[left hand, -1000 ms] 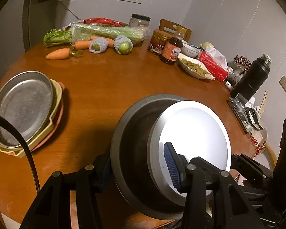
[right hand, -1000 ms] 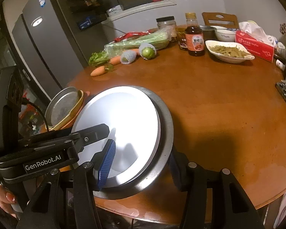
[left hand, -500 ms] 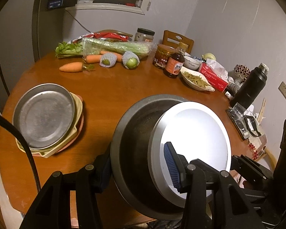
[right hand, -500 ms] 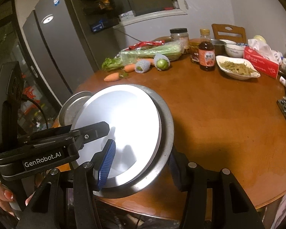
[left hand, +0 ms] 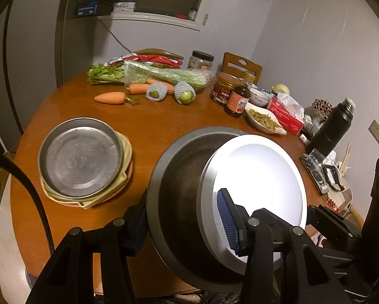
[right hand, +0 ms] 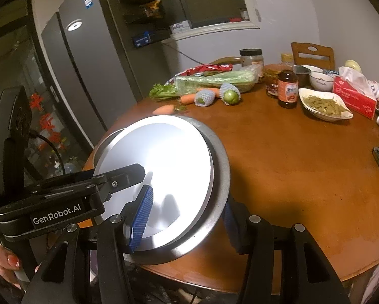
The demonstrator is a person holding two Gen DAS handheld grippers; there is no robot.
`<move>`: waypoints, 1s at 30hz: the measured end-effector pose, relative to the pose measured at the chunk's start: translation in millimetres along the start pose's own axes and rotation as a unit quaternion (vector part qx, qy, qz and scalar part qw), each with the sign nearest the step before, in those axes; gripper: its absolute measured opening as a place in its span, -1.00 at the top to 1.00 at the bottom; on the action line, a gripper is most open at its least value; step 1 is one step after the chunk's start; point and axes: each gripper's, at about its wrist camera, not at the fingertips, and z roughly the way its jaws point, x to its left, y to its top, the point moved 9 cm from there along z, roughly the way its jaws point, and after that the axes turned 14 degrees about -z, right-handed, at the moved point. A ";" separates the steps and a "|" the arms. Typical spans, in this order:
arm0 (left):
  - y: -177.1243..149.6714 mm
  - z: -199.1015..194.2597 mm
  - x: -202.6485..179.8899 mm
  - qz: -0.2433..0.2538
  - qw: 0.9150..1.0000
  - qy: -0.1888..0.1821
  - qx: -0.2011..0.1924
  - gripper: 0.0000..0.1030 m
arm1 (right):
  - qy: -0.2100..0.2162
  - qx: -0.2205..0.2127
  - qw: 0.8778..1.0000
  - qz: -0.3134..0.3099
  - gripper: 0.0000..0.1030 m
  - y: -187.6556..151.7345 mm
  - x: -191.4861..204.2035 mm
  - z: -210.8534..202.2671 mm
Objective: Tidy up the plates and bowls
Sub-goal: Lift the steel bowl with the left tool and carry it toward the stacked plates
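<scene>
A dark grey metal dish [left hand: 179,202] with a white plate [left hand: 260,177] nested in it hangs tilted above the table's near edge. My left gripper [left hand: 181,225] is shut across their rim, one blue pad on the white plate, the other finger under the dish. My right gripper [right hand: 185,219] is shut on the opposite rim of the same pair [right hand: 161,167]. The left gripper's body [right hand: 62,202] shows in the right wrist view. A steel plate [left hand: 80,157] tops a yellow and pink stack on the table's left.
The round wooden table [left hand: 164,126] carries carrots [left hand: 111,98], celery, netted fruit, jars, a sauce bottle [left hand: 238,101], a dish of food [left hand: 264,121], a tissue box and a black flask [left hand: 331,129] along its far side. A fridge [right hand: 88,76] stands left.
Both grippers have risen with the dish and plate held between them. The table and the steel-topped stack now sit lower and farther in view.
</scene>
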 end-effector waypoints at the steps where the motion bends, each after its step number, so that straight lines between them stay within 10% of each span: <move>1: 1.3 -1.8 1.7 0.000 1.000 0.001 -0.003 0.03 | 0.001 0.000 1.000 -0.004 -0.07 1.9 2.5 0.7; 30: 53.1 -12.5 104.8 -0.064 0.995 0.064 -0.051 0.03 | 0.060 -0.004 0.995 -0.076 -0.05 50.3 76.7 78.6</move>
